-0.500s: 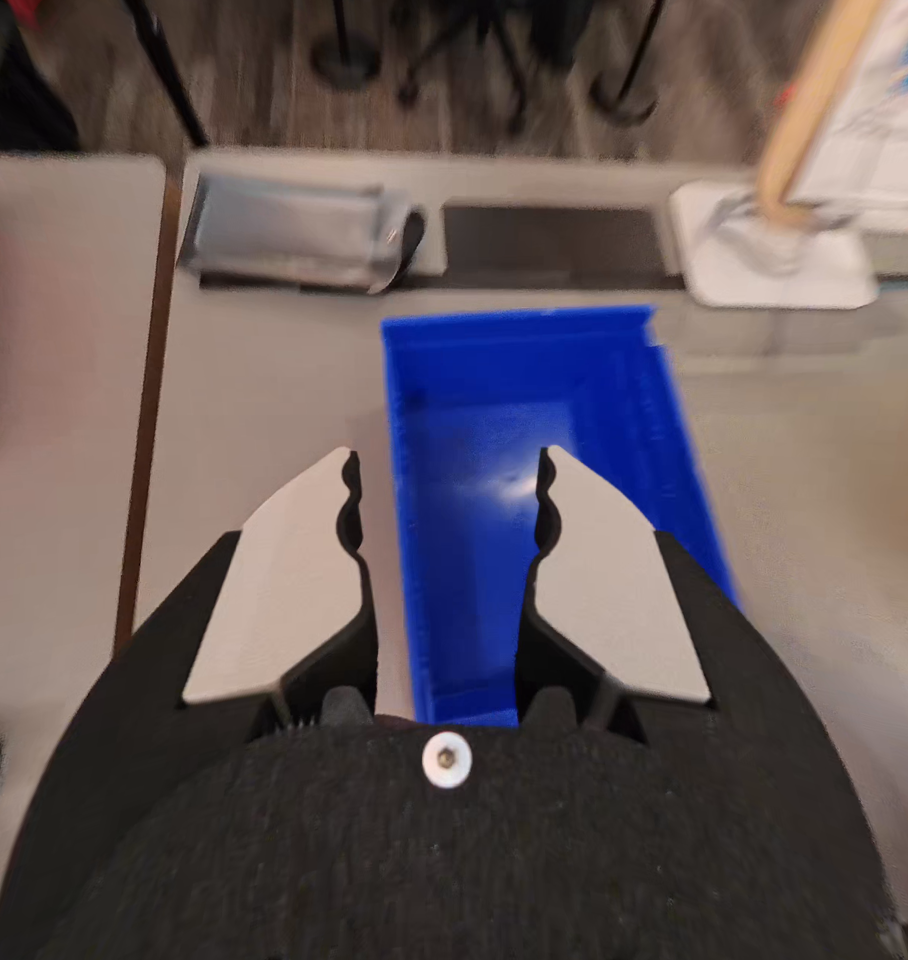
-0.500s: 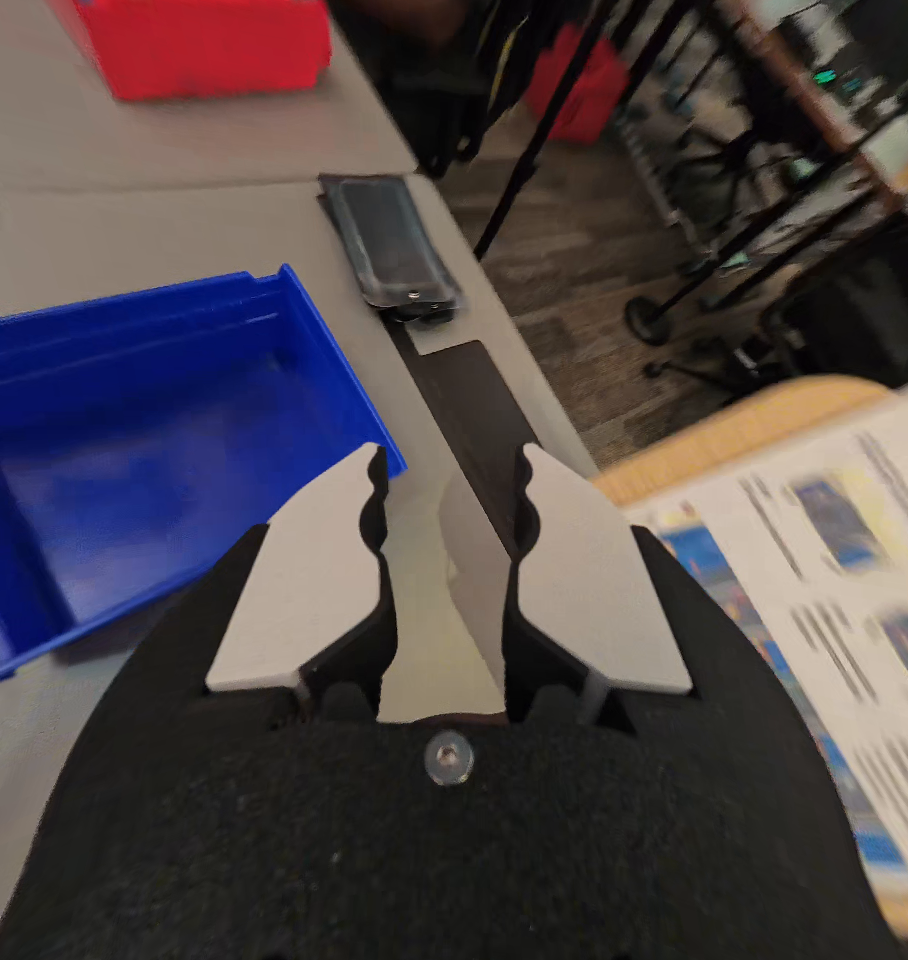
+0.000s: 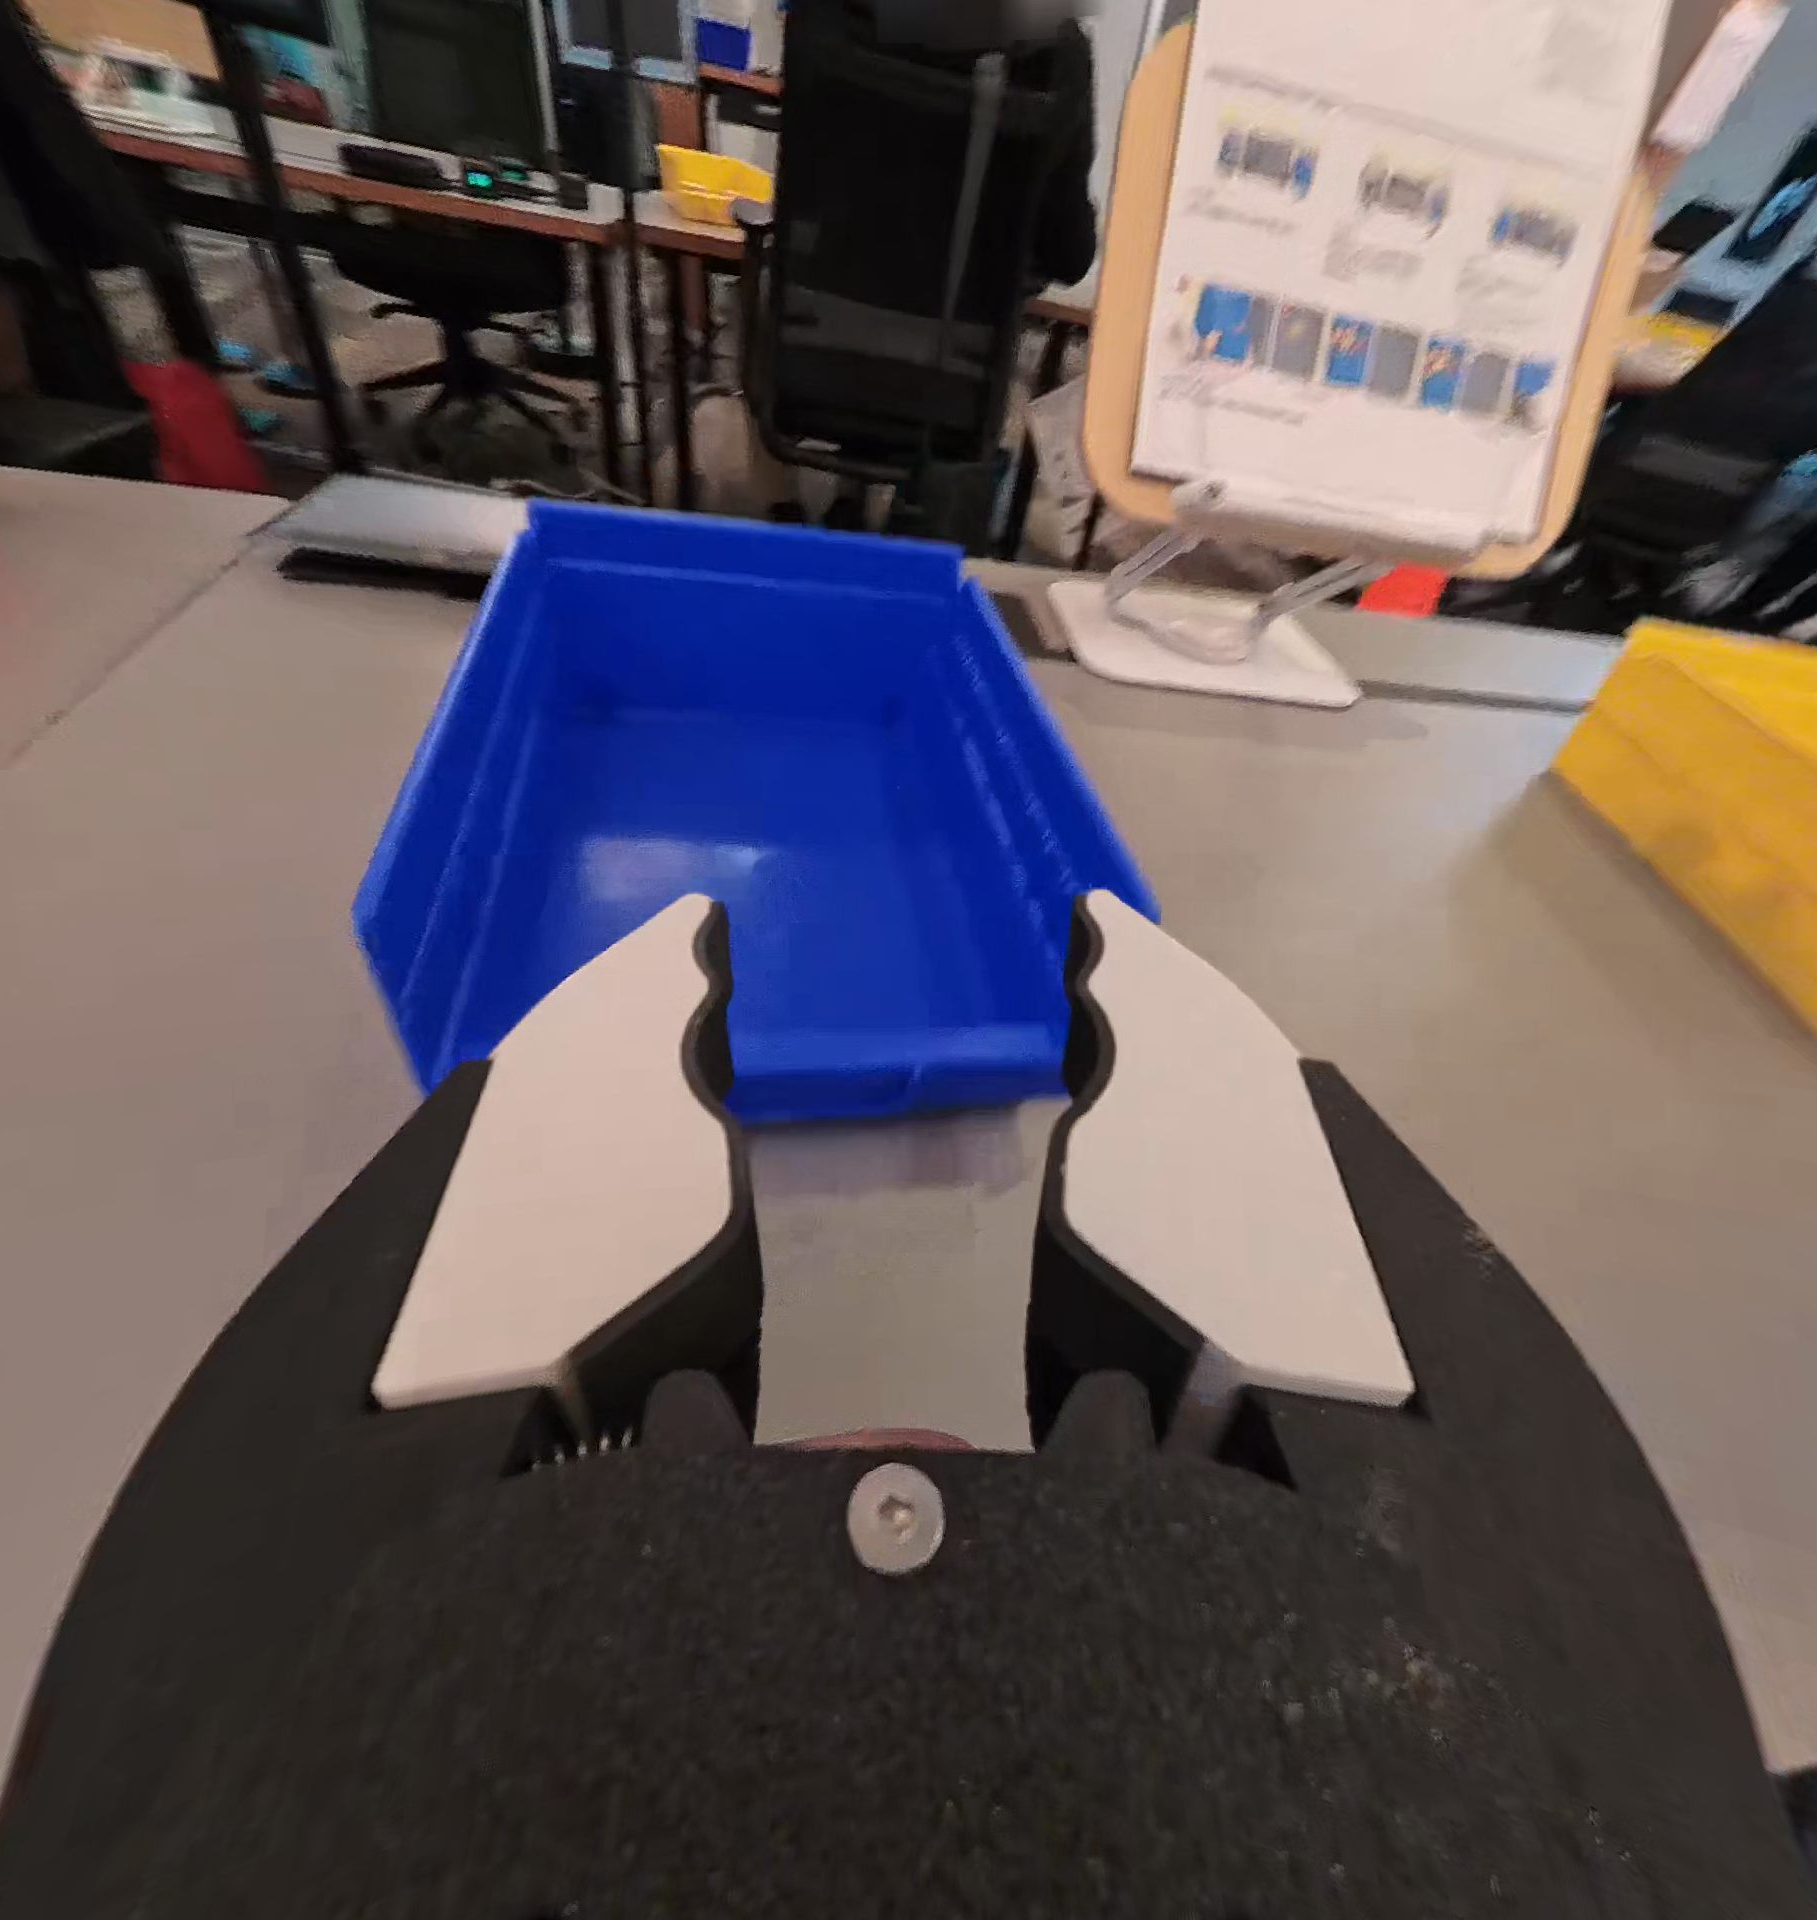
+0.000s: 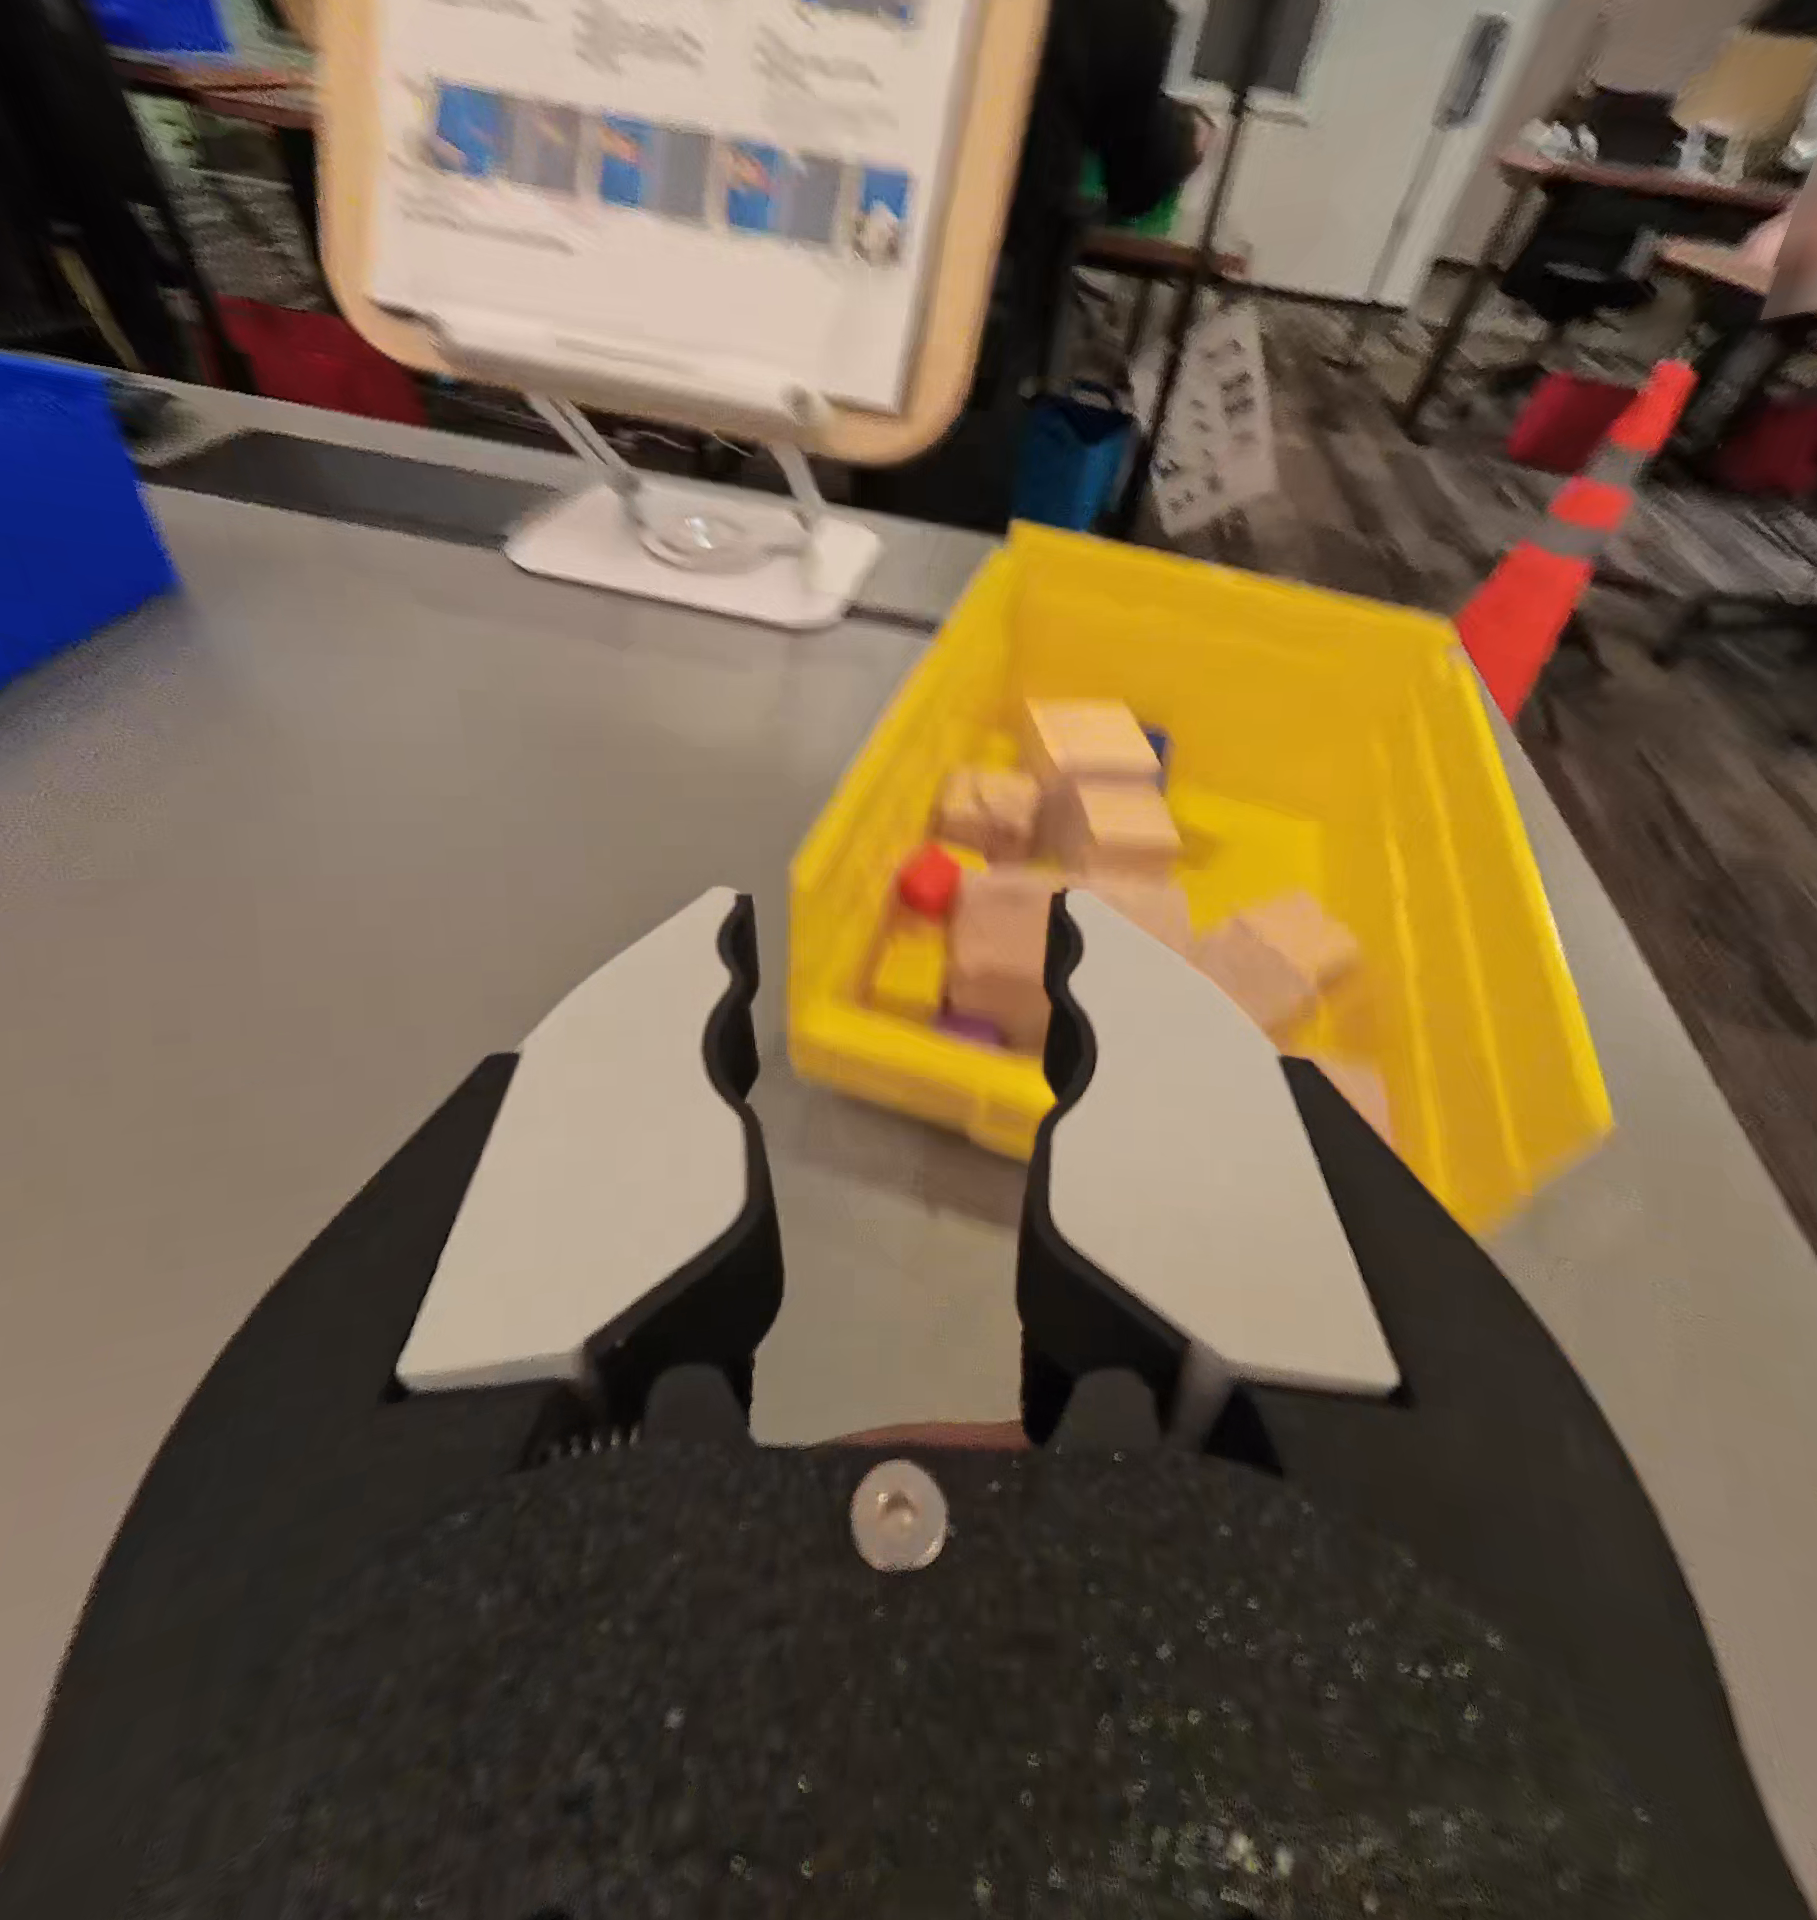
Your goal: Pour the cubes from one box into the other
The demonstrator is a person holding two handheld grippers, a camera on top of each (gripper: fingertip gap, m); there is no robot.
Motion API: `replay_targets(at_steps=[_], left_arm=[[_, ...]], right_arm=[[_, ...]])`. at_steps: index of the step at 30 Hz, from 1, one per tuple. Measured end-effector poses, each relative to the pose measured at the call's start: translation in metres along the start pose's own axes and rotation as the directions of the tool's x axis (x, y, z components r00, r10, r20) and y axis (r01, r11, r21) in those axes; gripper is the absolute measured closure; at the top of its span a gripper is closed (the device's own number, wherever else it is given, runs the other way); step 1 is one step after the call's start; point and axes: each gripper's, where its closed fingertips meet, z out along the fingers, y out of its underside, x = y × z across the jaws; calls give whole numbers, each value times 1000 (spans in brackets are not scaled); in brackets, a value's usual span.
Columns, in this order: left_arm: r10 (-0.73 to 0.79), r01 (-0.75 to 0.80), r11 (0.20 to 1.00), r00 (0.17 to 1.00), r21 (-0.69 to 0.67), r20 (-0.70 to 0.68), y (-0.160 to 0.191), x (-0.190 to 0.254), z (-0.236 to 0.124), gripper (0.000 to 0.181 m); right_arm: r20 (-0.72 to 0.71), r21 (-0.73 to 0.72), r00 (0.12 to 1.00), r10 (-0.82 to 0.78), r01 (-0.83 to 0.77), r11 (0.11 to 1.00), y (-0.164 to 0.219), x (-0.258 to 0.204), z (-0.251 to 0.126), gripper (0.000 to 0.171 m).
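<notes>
Facing yellow box [image 4: 1444,935] of cubes [image 4: 1091,821] by tabletop's right edge, just ahead-right of right gripper [image 4: 899,914]; empty blue box [image 3: 758,831] dead ahead of left gripper [image 3: 893,914]. Both spread wide, holding nothing.

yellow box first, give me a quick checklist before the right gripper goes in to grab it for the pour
1. Cubes are in the yellow box: ok.
2. Right gripper open and holding nothing: ok.
3. Right gripper on the box's rim: not ok, it is short of the near wall.
4. Blue box empty and upright on the table: ok.
5. Left gripper open, facing the blue box: ok.
6. Table bare between the two boxes: ok in the right wrist view.
</notes>
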Motion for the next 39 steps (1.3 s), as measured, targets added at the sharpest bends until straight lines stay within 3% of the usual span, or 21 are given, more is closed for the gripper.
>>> replay_targets(at_steps=[3,6,11,14,39], left_arm=[[86,-90,995,991,31,101,28,-3,-24,123],[79,-83,996,989,33,123,56,0,-38,123],[47,-45,998,997,-38,57,70,17,-27,117],[111,-108,993,990,-42,83,71,14,-21,117],[74,-71,995,996,-68,40,74,21,-15,120]], right_arm=[[-91,-32,994,54,-57,998,54,26,-30,119],[-155,-53,987,44,-52,997,73,42,-42,118],[-164,-21,978,129,-135,991,79,51,-40,118],[-190,-61,978,86,-99,993,88,58,-41,117],[-182,-72,981,72,-86,994,91,58,-44,117]])
